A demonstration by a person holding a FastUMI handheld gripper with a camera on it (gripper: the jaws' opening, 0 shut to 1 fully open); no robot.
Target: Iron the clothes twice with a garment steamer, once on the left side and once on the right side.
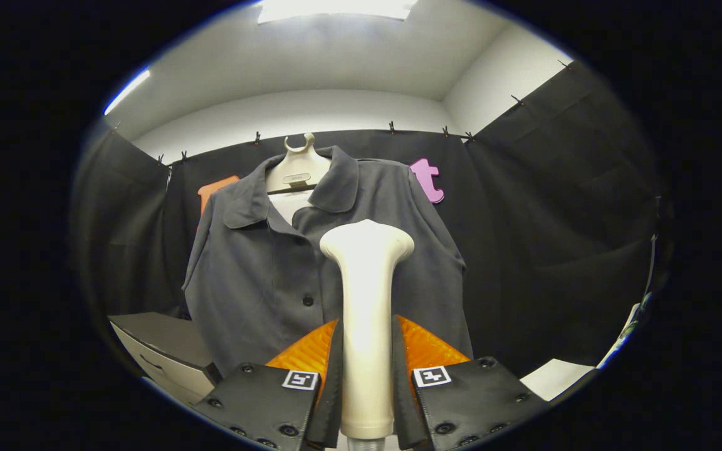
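Sitting low at the left, a pale cabinet (160,351) stands just beside the hem of the dark shirt (261,269), which hangs buttoned on a cream hanger (299,164) against the booth's wall, spread flat so both front halves can be reached. In the middle, the claw (366,369) is closed on the white steamer (367,300), both fingers pressing its handle from either side, so the head stands upright and faces the cloth. The head sits before the chest, just to the right of the button line, which suggests the right-side pass is in hand. Further right, a white desk (558,378) corner shows below the wall.
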